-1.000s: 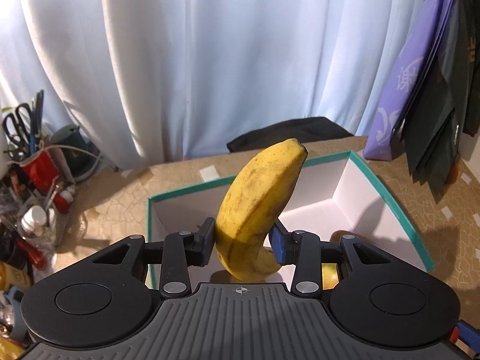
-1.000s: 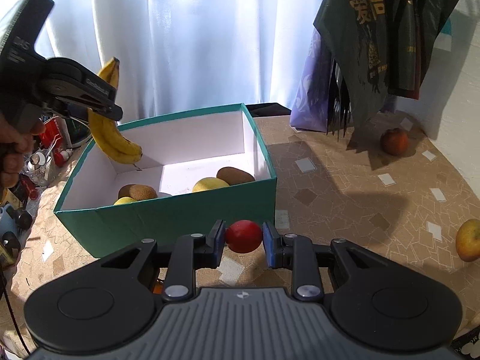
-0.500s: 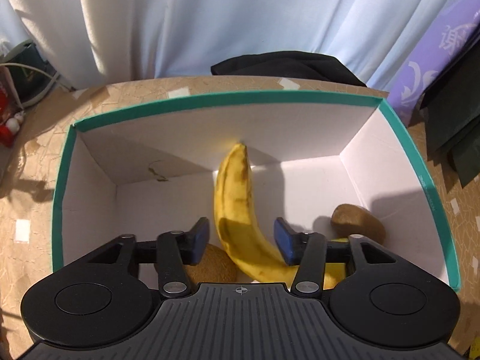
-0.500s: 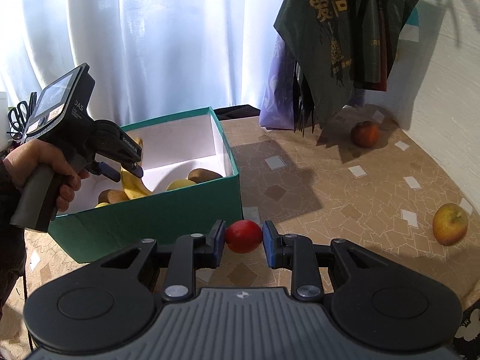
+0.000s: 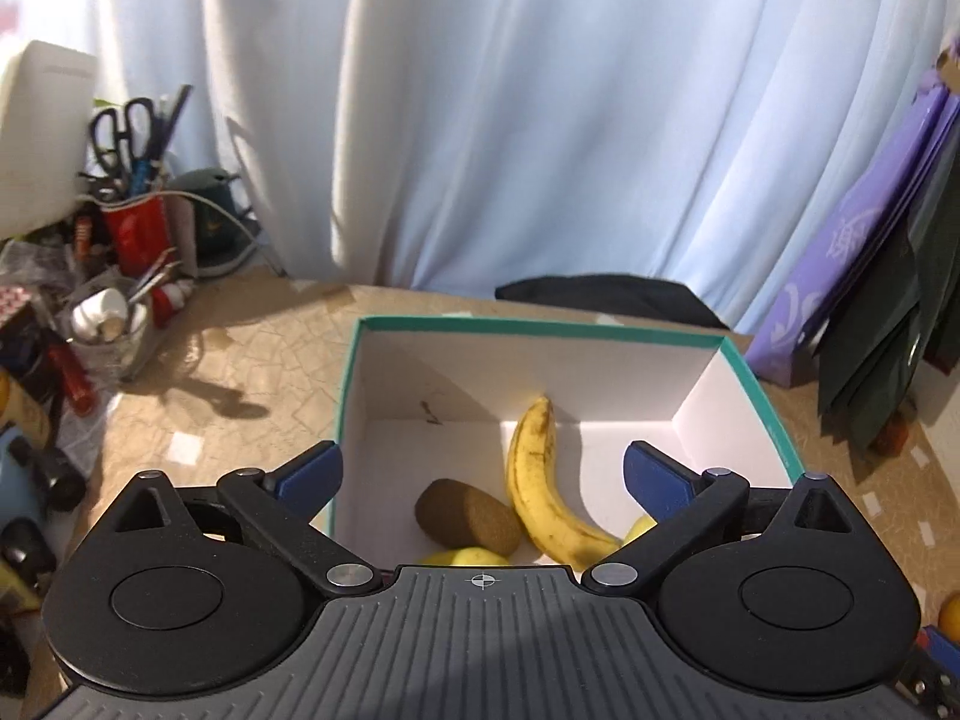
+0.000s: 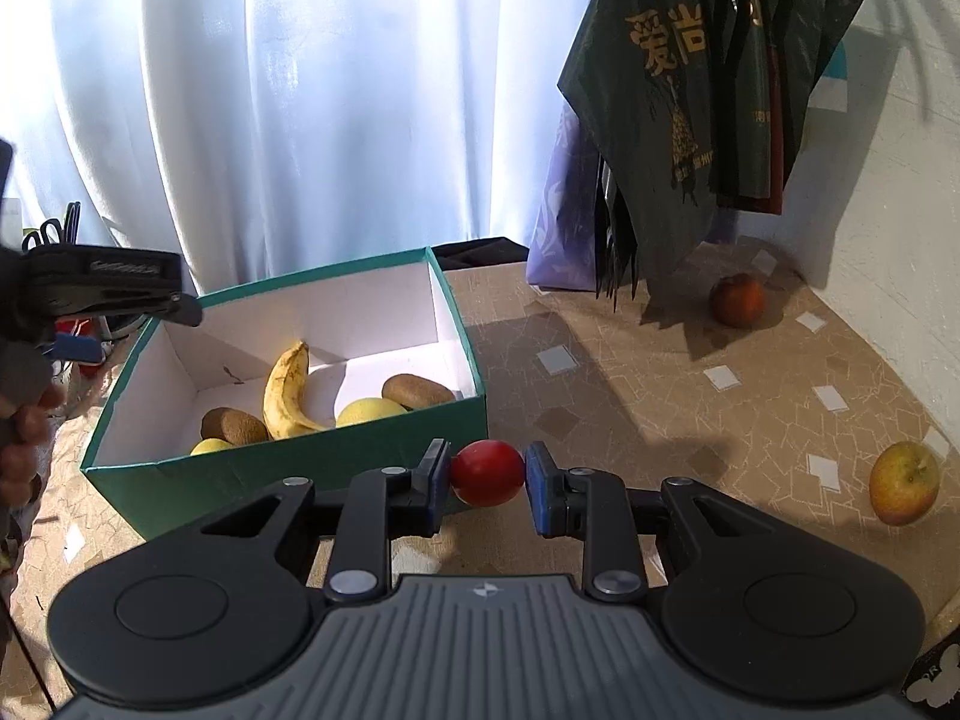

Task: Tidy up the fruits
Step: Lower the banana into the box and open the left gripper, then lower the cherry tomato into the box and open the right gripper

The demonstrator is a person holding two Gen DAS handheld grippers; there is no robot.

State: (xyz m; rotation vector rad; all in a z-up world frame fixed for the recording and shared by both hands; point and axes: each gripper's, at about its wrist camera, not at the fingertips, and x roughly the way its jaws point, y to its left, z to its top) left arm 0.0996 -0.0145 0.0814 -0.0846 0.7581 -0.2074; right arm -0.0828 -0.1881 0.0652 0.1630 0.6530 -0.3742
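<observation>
A teal box with white inner walls holds a banana, a brown kiwi and yellow fruit. My left gripper hovers over the box's near left side. Its jaws are opening wide, and nothing is between the pads; the banana lies on the box floor below. In the right wrist view the box sits left of centre, with the banana and a second kiwi inside. My right gripper is shut on a small red fruit just outside the box's front right corner.
An apple lies at the far right, and a reddish fruit lies near the wall. Dark bags and a purple bag hang on the right. A red cup with scissors and clutter crowd the left. A curtain hangs behind.
My left gripper carried the banana over the box, let it go and drew back with its jaws spread wide. The banana now lies in the box. The right gripper kept hold of the red fruit.
</observation>
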